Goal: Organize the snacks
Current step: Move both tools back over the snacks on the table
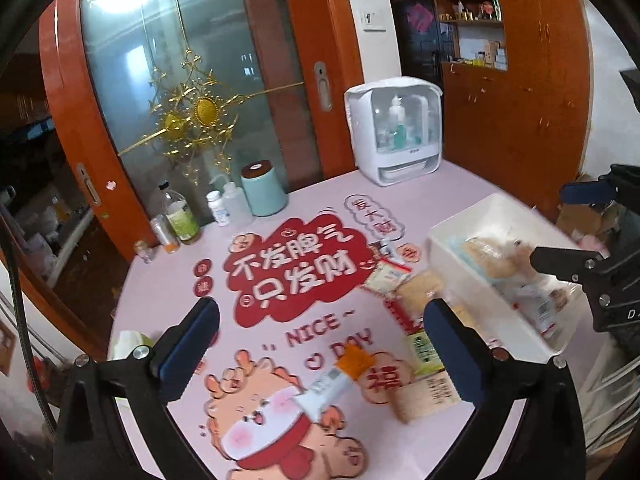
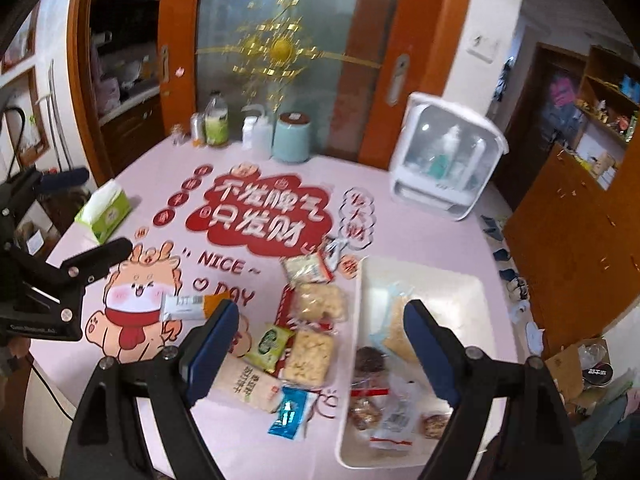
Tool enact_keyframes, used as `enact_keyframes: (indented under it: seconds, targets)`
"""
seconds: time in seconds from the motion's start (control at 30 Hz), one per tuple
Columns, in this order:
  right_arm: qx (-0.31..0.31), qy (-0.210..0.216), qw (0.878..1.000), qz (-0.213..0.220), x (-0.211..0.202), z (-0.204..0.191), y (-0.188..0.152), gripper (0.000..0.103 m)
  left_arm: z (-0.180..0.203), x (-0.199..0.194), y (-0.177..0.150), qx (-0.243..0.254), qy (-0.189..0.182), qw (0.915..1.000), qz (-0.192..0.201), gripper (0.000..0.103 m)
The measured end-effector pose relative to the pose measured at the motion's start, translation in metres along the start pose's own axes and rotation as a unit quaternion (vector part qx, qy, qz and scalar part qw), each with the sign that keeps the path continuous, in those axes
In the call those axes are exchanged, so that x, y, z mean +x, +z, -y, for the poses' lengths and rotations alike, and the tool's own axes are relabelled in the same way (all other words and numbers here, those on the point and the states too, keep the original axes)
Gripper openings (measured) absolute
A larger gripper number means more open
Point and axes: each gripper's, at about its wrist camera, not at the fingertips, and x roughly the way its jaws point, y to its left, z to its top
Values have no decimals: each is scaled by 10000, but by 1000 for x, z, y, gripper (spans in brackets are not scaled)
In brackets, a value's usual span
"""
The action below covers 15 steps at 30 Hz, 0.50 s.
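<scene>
Loose snack packets lie on the pink printed table mat (image 2: pixel 240 160). Among them are a green packet (image 2: pixel 272 340), two rice-cracker packs (image 2: pixel 310 356), a beige packet (image 2: pixel 248 384) and a blue packet (image 2: pixel 290 412). An orange-and-white sachet (image 1: pixel 336 376) lies apart on the cartoon print. A white bin (image 2: pixel 440 288) to the right holds several wrapped snacks. My left gripper (image 1: pixel 320 344) hangs open above the sachet, holding nothing. My right gripper (image 2: pixel 320 344) is open over the packets and the bin's left rim, also holding nothing.
Along the back of the table stand a teal canister (image 2: pixel 291 136), bottles (image 2: pixel 216 120) and a white countertop appliance (image 2: pixel 444 160). A green tissue box (image 2: pixel 104 210) sits at the left edge. Wooden cabinets (image 2: pixel 580 240) and an open cardboard box (image 2: pixel 576 372) are on the right.
</scene>
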Motion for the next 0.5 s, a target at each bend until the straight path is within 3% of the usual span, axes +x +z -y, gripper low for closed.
enact_keyframes:
  seconds: [0.17, 0.2, 0.27, 0.33, 0.5]
  targets:
    - [96, 49, 9996, -245, 38, -16, -6, 82, 0, 38, -17, 411, 206, 9987, -205, 102]
    - [166, 90, 9994, -300, 46, -17, -7, 78, 2, 48, -21, 524, 208, 9980, -302, 102]
    - [389, 219, 9979, -459, 65, -18, -13, 52, 6, 69, -31, 761, 179, 9957, -493, 102]
    - [633, 422, 9943, -742, 90, -18, -22, 41, 11, 87, -41, 955, 89, 9932, -653, 102]
    - [1063, 718, 9807, -1473, 152, -27, -52, 37, 26, 145, -75, 1396, -130, 9824, -1235, 102]
